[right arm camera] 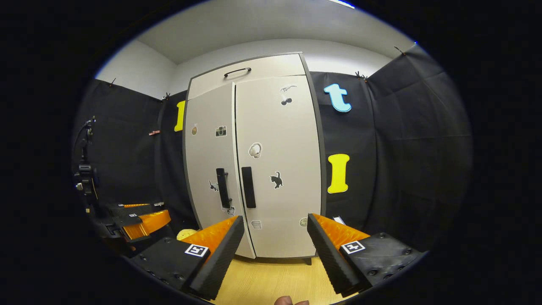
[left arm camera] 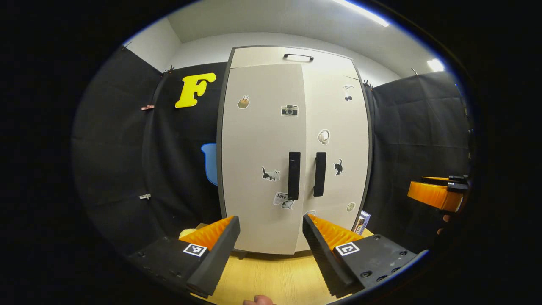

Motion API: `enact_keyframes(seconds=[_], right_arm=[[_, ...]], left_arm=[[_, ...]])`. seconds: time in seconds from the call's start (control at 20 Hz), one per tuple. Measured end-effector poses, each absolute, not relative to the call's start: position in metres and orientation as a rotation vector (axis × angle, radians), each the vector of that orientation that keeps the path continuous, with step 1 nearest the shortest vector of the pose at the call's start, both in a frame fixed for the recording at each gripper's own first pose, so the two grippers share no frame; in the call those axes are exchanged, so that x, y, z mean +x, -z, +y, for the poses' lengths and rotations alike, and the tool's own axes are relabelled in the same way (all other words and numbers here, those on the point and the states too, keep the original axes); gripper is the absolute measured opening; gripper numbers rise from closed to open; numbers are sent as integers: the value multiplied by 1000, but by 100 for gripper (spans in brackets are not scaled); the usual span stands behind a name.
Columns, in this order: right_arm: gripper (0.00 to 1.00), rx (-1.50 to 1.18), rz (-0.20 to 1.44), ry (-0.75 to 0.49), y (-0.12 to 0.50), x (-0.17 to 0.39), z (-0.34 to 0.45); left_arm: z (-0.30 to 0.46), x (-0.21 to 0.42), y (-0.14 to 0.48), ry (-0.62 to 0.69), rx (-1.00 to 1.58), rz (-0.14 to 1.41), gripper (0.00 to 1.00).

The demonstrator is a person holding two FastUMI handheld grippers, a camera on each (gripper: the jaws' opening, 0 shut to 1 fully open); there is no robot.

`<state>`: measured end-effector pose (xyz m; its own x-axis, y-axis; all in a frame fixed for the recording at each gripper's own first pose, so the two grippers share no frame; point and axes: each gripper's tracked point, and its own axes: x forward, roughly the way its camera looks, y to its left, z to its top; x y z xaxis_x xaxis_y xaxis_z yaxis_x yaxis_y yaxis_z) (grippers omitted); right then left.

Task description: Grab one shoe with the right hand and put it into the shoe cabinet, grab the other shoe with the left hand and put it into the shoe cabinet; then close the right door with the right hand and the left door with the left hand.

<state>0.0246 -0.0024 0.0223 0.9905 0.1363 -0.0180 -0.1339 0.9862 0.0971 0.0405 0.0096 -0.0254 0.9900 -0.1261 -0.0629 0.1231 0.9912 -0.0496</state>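
Observation:
The pale shoe cabinet (left arm camera: pixel 262 140) stands straight ahead with both sticker-covered doors lying across its front. Two black vertical handles (left arm camera: pixel 294 175) (left arm camera: pixel 320 174) sit side by side at the centre seam. My left gripper (left arm camera: pixel 271 231) is open and holds nothing, a short way in front of the left door. In the right gripper view the cabinet (right arm camera: pixel 275 140) and its handles (right arm camera: pixel 248 187) face me, and my right gripper (right arm camera: pixel 275 232) is also open with nothing in it. The right gripper (left arm camera: pixel 440 192) shows at the far right of the left gripper view, and the left gripper (right arm camera: pixel 139 222) shows low on the left of the right gripper view.
The cabinet stands on a light wooden surface (left arm camera: pixel 271 279). A pale yellow object (left arm camera: pixel 188 232) lies by the cabinet's left foot and a small box (left arm camera: pixel 363 222) leans at its right. A stand with gear (right arm camera: pixel 84 173) rises at the left.

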Motion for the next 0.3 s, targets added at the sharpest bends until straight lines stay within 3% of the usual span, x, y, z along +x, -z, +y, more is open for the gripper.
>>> enact_keyframes(seconds=[0.3], right_arm=[[98, 98, 28, -134, -21, 24, -3]], left_arm=[[7, 40, 29, 129, -40, 72, 94]])
